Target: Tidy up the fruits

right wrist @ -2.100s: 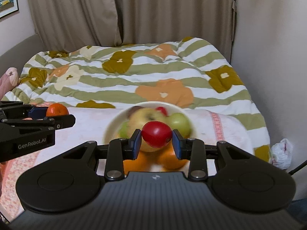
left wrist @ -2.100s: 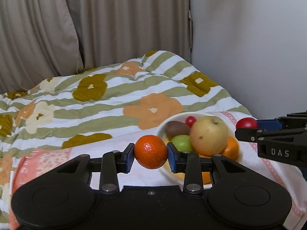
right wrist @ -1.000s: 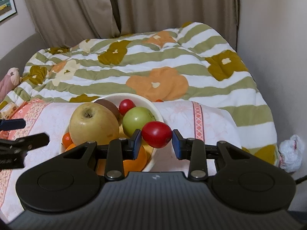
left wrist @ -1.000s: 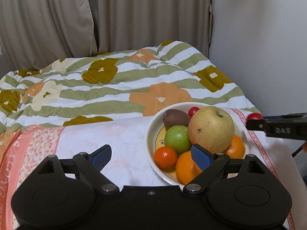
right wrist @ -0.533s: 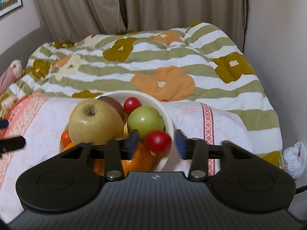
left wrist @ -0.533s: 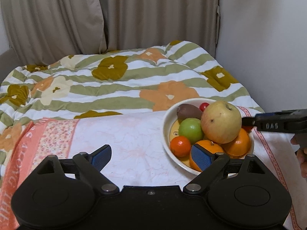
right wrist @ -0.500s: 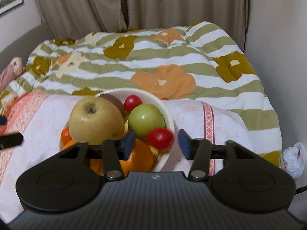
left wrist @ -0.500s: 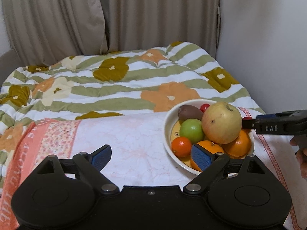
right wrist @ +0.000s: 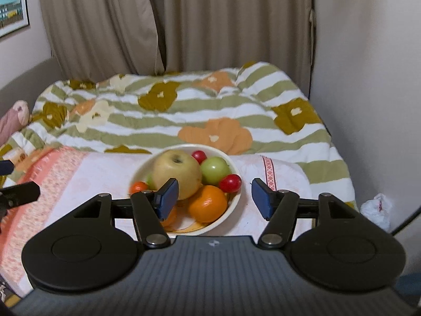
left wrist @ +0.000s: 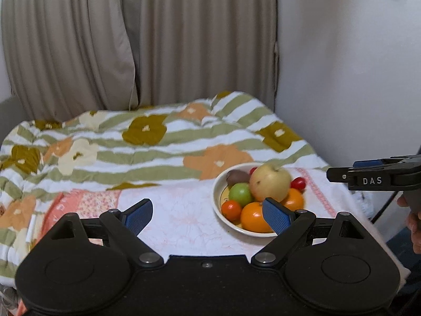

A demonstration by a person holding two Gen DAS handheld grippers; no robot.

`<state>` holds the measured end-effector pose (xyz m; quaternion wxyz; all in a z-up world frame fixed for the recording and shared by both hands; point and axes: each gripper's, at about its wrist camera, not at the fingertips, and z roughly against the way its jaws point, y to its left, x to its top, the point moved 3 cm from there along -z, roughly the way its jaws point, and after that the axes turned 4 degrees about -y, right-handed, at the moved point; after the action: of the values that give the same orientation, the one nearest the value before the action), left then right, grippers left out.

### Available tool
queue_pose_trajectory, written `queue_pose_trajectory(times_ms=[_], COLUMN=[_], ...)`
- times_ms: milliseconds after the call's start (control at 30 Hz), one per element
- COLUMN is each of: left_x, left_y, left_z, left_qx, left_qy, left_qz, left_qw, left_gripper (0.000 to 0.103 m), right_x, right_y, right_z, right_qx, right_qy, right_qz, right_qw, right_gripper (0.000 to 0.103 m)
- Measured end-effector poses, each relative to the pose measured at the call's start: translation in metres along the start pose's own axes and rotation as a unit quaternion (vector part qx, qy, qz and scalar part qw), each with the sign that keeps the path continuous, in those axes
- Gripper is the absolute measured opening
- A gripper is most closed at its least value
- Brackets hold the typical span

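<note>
Picture [right wrist: 11, 6] shows from right wrist only.

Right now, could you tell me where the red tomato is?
In the right wrist view, the red tomato sits at the bowl's right rim, beside the orange and below the green apple.

Left gripper [left wrist: 208, 216]: matte black body, two round discs, silver pivot screws, blue textured pads [left wrist: 275, 214]. Right gripper [right wrist: 214, 196]: same black linkage, blue pads [right wrist: 168, 197], ribbed grey housing with a small emblem; white "DAS" lettering is seen on its side
</note>
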<state>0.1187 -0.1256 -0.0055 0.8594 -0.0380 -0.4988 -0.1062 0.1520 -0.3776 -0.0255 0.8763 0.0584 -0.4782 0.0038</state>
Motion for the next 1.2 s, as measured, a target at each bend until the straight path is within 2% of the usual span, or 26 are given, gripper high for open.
queue_pose_trajectory(times_ms=[333, 433, 533, 567, 867, 1200], left_x=[0.001, 0.000, 0.000, -0.002, -0.016, -0.034], left_y=[0.002, 0.006, 0.011, 0.013, 0.034, 0.045], left_z=[0.086, 0.107, 0.123, 0.128, 0.148, 0.161], left_qx=[-0.014, -0.017, -0.008, -0.004, 0.049, 0.054], left_qy=[-0.056, -0.064, -0.068, -0.070, -0.056, -0.046], left_qz=[0.021, 0.033, 0.034, 0.034, 0.030, 0.026], left_qw=[0.9981, 0.9972, 0.9971, 0.9970, 0.9968, 0.9971], left_gripper=[0.094, 0.095, 0.100, 0.102, 0.103, 0.103], right_x=[0.001, -0.004, -0.010, -0.013, -0.032, -0.044], right_y=[0.041, 0.052, 0.057, 0.059, 0.075, 0.093], right_z=[0.115, 0.143, 0.169, 0.176, 0.206, 0.208], right_qx=[-0.012, -0.022, -0.032, -0.034, -0.051, -0.049], right_qy=[-0.052, -0.061, -0.070, -0.074, -0.060, -0.039], right_qz=[0.014, 0.016, 0.009, 0.007, 0.009, 0.014], right_qw=[0.998, 0.998, 0.997, 0.997, 0.997, 0.998], right_gripper=[0.082, 0.089, 0.103, 0.103, 0.103, 0.103])
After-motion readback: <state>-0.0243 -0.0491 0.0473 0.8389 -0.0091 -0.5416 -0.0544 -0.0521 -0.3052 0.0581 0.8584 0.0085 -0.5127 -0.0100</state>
